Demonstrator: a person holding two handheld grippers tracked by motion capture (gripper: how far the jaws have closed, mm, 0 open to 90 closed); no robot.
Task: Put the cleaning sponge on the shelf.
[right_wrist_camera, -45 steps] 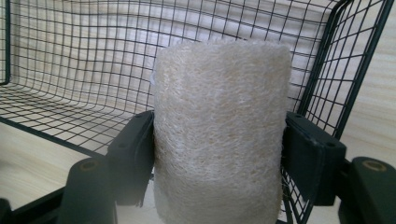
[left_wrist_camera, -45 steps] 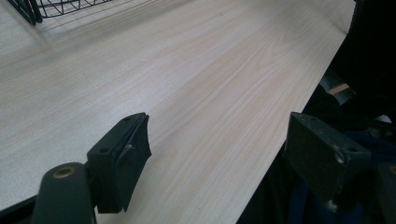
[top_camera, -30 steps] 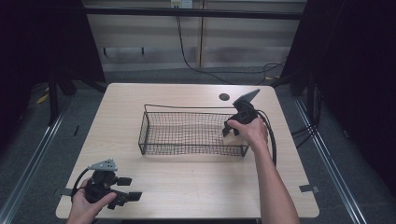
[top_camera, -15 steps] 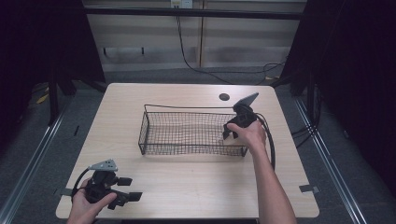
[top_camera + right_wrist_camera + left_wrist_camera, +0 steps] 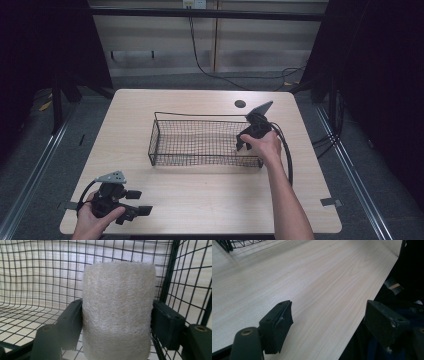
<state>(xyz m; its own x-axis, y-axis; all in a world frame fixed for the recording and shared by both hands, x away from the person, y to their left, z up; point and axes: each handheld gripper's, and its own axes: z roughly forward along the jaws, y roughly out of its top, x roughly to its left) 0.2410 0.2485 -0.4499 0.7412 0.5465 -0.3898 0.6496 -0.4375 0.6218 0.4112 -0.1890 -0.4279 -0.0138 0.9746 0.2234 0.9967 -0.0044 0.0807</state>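
From the high view, a light wooden table [image 5: 200, 200] carries a black wire mesh basket [image 5: 200, 145], long and shallow, lying across its middle. The right gripper [image 5: 245, 142], black with a grey plate on top and a cable looping off towards the table's right edge, is held by the right hand [image 5: 262, 146] and dips into the basket's right end, close to the end wall. The left gripper [image 5: 142, 202] rests in the left hand [image 5: 95, 217] at the near left corner of the table, well apart from the basket, its two black jaws pointing to the right along the near edge. In the left gripper view, those jaws stand wide apart with nothing between them; one hangs over the pale wood grain, the other past the table's edge over dark ground, and a corner of the basket shows at the top left. In the right gripper view, the black jaws are clamped on a cream-coloured, fibrous loofah cylinder [image 5: 117, 312], one pad pressing on each side of it. The cylinder stands upright between the pads, inside the basket: the mesh floor runs away to the left, the mesh wall rises behind it, and a thicker black corner wire stands just to its right.
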